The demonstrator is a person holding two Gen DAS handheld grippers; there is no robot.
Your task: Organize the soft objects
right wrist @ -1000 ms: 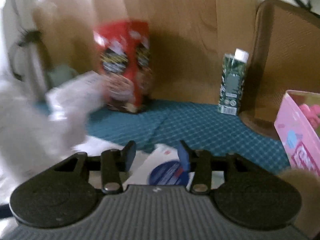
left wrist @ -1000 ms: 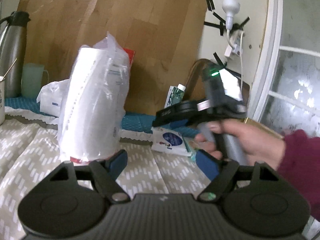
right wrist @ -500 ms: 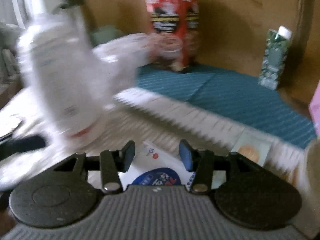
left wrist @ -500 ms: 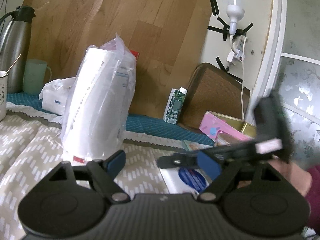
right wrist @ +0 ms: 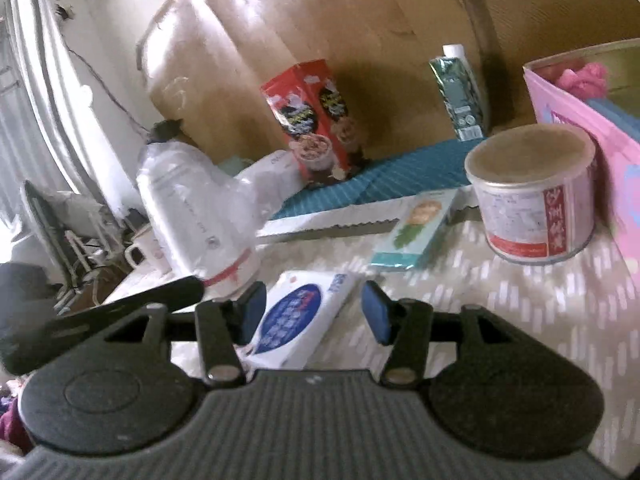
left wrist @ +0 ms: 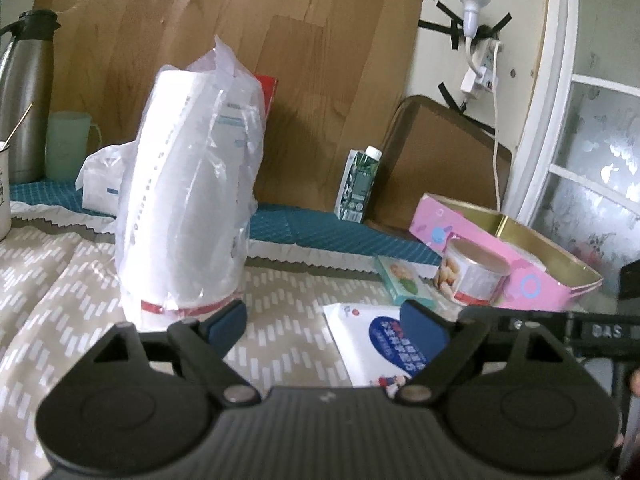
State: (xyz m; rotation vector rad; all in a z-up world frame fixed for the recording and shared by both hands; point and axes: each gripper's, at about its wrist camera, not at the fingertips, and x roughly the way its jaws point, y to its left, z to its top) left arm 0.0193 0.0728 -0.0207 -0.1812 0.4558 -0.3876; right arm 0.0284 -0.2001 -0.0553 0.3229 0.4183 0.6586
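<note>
A white tissue pack with a blue oval label [left wrist: 374, 340] lies flat on the patterned cloth; in the right wrist view the pack [right wrist: 298, 316] sits just ahead of the fingers, nearer the left one. My right gripper [right wrist: 314, 308] is open and empty above it. My left gripper [left wrist: 324, 320] is open and empty, with a tall white paper roll in a plastic bag [left wrist: 188, 200] standing upright just beyond its left finger. A small teal tissue packet [right wrist: 416, 232] lies flat near a tin. A pink open box [left wrist: 516, 256] holds a pink soft item [right wrist: 580, 74].
A round tin [right wrist: 528, 192] stands beside the pink box. A red carton [right wrist: 316, 120] and a green drink carton [left wrist: 358, 184] stand on a blue mat against a wooden board. A steel flask [left wrist: 24, 96], a green cup [left wrist: 66, 144] and a white bag [left wrist: 106, 184] are at the far left.
My right gripper has swung from in front of the left camera down and to the right, now low over the tissue pack. The left view has shifted slightly; the paper roll stays put.
</note>
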